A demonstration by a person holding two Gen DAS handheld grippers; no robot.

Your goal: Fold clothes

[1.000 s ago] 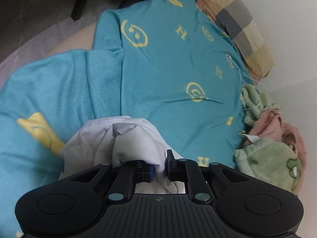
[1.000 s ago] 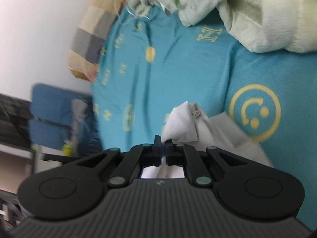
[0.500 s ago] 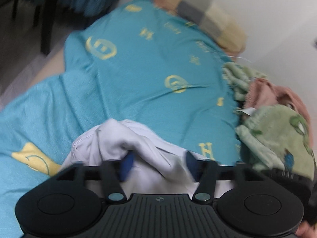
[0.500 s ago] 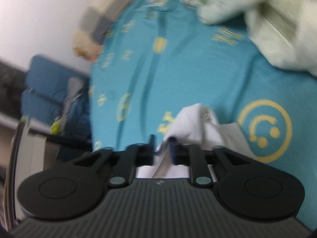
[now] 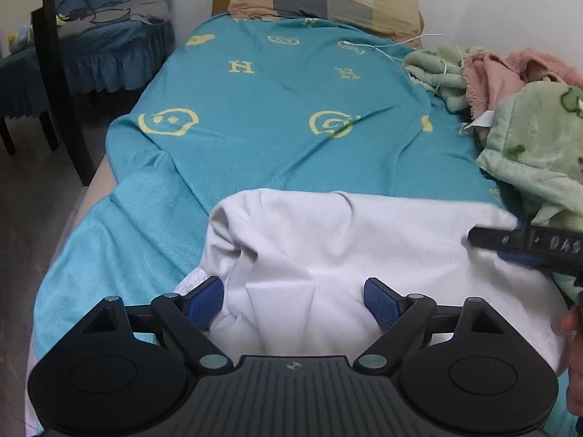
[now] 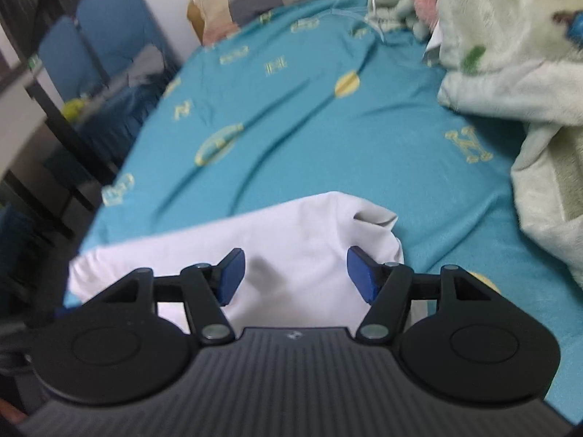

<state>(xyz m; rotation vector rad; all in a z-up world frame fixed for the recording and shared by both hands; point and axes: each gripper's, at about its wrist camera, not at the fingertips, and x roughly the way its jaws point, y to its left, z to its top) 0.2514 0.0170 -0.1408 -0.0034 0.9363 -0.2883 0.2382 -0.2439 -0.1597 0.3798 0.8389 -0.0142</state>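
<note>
Both grippers spread wide, gripping nothing: left gripper, right gripper | white garment lay spread on near end of teal bedspread, under and between each gripper's fingers | 1.0 s earlier both pinched it bunched; since released, flattened

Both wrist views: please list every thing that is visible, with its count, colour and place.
White garment: one, white, spread on the near end of the bed.
Bedspread: one, teal with yellow marks, covering the bed.
Pillow: one, beige and grey checks, at the far end.
Blankets: a heap, pale green and pink, on the right side.
Cable: one, white, near the pillow.
Chair: one, blue cover, left of the bed.
Left gripper: open, over the garment.
Right gripper: open, over the garment.
</note>
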